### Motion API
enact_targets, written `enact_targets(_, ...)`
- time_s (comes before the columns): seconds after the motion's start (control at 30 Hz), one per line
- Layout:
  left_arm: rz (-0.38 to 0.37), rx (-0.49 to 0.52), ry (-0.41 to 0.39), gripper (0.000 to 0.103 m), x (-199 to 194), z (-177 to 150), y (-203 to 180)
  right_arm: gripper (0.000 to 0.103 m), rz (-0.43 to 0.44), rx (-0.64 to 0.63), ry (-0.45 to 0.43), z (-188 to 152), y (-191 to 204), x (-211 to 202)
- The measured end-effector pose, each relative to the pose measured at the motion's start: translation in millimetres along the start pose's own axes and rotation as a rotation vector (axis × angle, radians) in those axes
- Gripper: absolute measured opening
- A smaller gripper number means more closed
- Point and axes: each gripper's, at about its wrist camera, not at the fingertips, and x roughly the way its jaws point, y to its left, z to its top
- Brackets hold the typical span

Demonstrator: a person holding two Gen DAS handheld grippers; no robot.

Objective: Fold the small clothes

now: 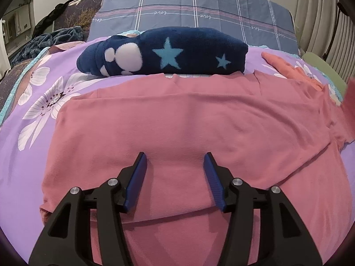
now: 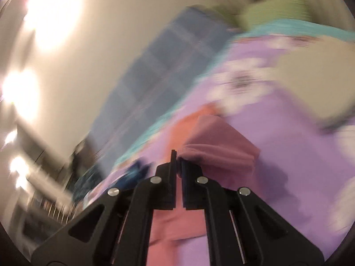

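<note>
A pink shirt (image 1: 177, 119) lies spread flat on the purple flowered bedspread (image 1: 33, 115) in the left wrist view. My left gripper (image 1: 175, 157) is open and empty just above the shirt's middle, its blue pads apart. In the blurred right wrist view my right gripper (image 2: 177, 155) is shut on a fold of the pink shirt (image 2: 217, 146) and holds it lifted above the bedspread (image 2: 288, 133). A blurred pink patch at the right edge of the left wrist view (image 1: 349, 102) is the lifted cloth.
A folded navy fleece with stars and paw prints (image 1: 164, 53) lies just beyond the shirt. An orange garment (image 1: 286, 66) lies at the far right. A blue checked pillow (image 1: 195, 11) stands behind. A dark blanket (image 1: 44, 42) is heaped at the left.
</note>
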Motion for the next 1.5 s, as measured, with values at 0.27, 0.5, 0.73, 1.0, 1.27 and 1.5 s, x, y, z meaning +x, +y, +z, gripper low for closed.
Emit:
enact_targets(0.27,-0.106,-0.068,-0.015,0.060,-3,-1,14,0.004,0.160,-0.428,0.394,-152,126,108)
enact_targets(0.5,-0.222,-0.160,-0.034,0.060,-4,-3,31,0.010,0.096,-0.369,0.566,-194,94,133)
enact_targets(0.73,-0.260,-0.193,-0.044,0.060,-5,-3,37,0.028,0.077,-0.209,0.505,-178,99,151)
enact_targets(1.0,-0.416,-0.326,-0.088,0.059,-9,-11,62,0.030,0.234,-0.751,0.510,-211,169,115)
enact_targets(1.27,-0.562,-0.246,-0.016,0.052,-14,-3,25,0.033,0.147,-0.523,0.550,-186,101,100)
enact_targets(1.5,-0.462,-0.082,0.080,0.004,4,14,-32,0.032,0.129,-0.380,0.561,-187,55,103)
